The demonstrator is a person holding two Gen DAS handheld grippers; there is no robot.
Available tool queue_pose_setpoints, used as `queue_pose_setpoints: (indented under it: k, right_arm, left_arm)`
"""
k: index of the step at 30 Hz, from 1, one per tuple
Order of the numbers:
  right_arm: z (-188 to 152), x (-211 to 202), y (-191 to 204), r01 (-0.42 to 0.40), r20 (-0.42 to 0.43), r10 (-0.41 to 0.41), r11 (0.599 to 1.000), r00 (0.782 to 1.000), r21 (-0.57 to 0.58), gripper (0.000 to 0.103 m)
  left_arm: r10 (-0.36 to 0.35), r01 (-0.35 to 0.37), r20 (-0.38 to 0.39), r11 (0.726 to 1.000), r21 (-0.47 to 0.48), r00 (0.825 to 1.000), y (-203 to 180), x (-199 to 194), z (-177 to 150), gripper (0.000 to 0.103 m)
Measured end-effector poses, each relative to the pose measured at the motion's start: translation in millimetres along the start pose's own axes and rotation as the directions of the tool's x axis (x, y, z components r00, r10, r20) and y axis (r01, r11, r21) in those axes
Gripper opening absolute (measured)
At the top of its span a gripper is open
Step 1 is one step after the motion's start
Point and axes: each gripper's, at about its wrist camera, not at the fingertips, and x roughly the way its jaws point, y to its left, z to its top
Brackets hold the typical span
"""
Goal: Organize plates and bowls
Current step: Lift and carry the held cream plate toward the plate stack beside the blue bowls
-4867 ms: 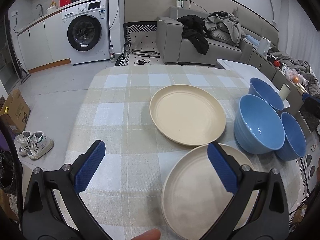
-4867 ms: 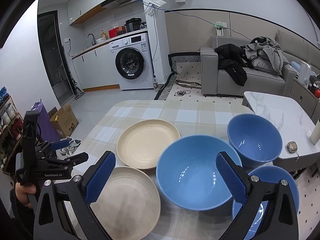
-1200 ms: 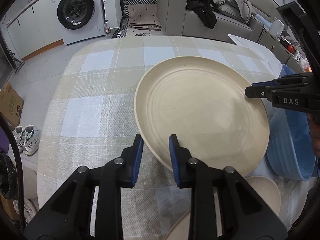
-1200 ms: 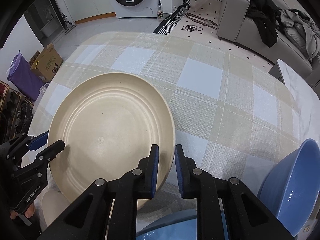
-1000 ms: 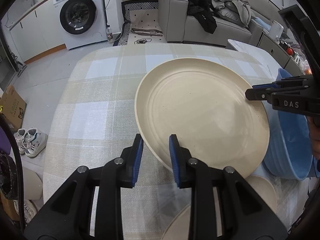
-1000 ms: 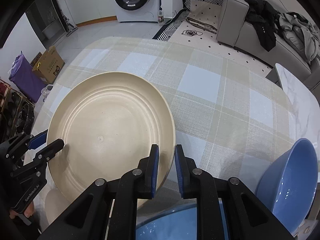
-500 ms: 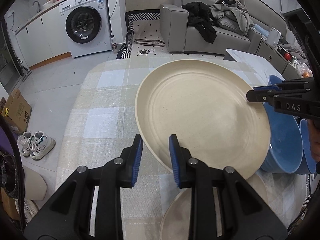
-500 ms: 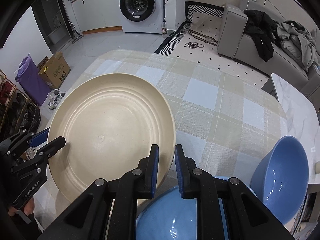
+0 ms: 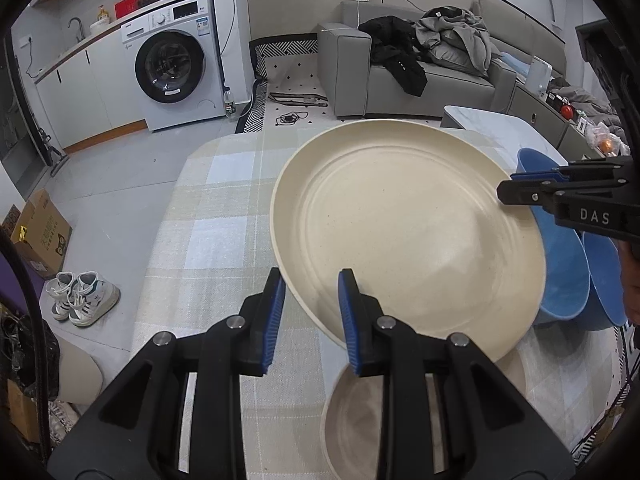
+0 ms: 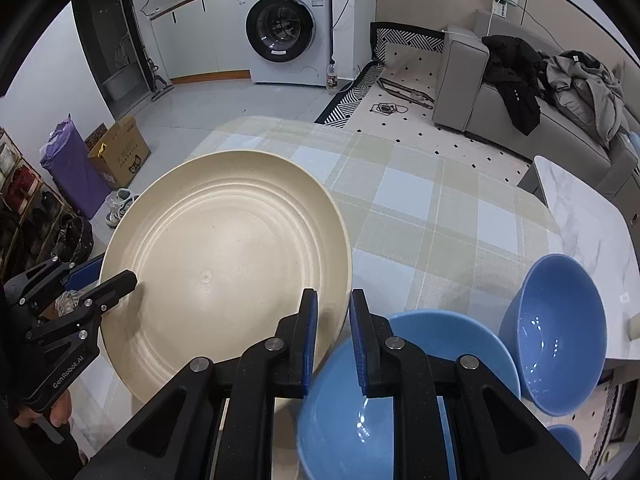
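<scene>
A large cream plate (image 9: 404, 232) is held in the air above the checked table, gripped at opposite rims. My left gripper (image 9: 310, 292) is shut on its near-left rim. My right gripper (image 10: 333, 312) is shut on its other rim; the plate also shows in the right wrist view (image 10: 224, 260). A second cream plate (image 9: 360, 420) lies on the table below it. Three blue bowls stand to the right: a big one (image 10: 384, 400), one beyond it (image 10: 560, 332), and a third (image 10: 564, 444) at the frame's edge.
The table has a beige and white checked cloth (image 10: 420, 200). A white marble side table (image 10: 592, 224) stands at its right. A washing machine (image 9: 176, 68), a grey sofa (image 9: 420, 68), a cardboard box (image 9: 38, 232) and shoes (image 9: 80, 296) are on the floor around.
Both grippers closed on the far plate's rims and lifted it off the table. Over the last second it has risen and come back toward me, over the second plate.
</scene>
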Motion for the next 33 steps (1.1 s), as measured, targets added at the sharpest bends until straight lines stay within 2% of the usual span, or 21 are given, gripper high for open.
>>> queue_pose_setpoints:
  k: [21, 33]
  right_arm:
    - [-44.8, -44.0, 25.0, -0.010, 0.073, 0.010, 1.000, 0.997, 0.000, 0.017]
    - [-80.5, -61.2, 34.4, -0.023, 0.125, 0.019, 0.999, 0.992, 0.029, 0.017]
  left_arm:
    - [-0.002, 0.001, 0.057, 1.000, 0.014, 0.998, -9.2, -83.8, -42.1, 0.023]
    - [-0.014, 0.012, 0.071, 1.000, 0.028, 0.997, -15.0, -107.4, -68.4, 0.023]
